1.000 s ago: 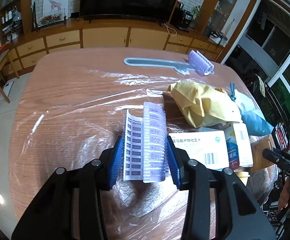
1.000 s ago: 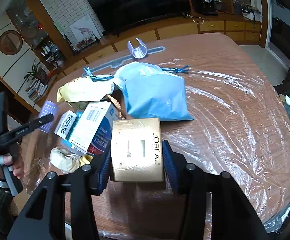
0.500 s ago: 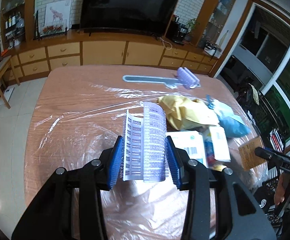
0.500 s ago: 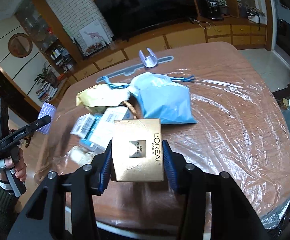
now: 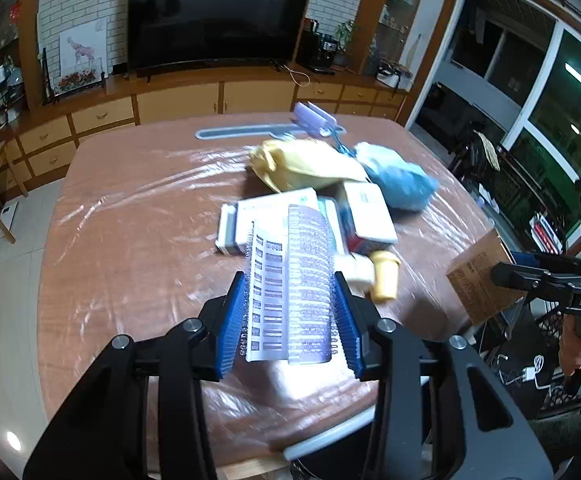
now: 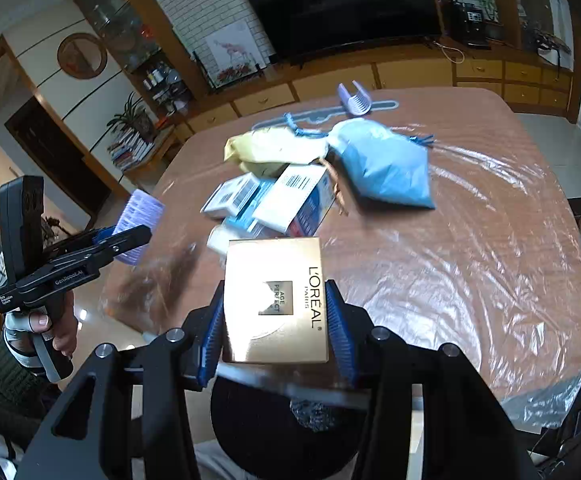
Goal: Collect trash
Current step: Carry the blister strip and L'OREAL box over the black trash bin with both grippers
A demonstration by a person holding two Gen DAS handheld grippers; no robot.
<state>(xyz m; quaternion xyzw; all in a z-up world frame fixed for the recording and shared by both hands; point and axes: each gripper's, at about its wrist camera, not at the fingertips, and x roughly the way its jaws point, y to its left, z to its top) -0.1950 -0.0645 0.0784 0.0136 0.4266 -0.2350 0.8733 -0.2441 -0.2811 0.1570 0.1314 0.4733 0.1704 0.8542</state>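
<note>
**Both grippers loaded**

Centrally in the right wrist view, the right gripper clamps a gold box reading "L'ORÉAL PARIS AGE PERFECT". Lower centre in the left view, the left gripper pinches a lilac hair roller with its printed card.

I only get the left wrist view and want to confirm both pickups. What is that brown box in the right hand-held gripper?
Observer: A gold box printed L'Oreal, clamped in the right hand-held gripper.
Operator: Anything under it?
Observer: A dark round opening shows directly below the box. I cannot tell what it is.
Operator: And my purple roller, seen from outside?
Observer: The purple roller sticks out well beyond the left hand-held gripper.
</note>
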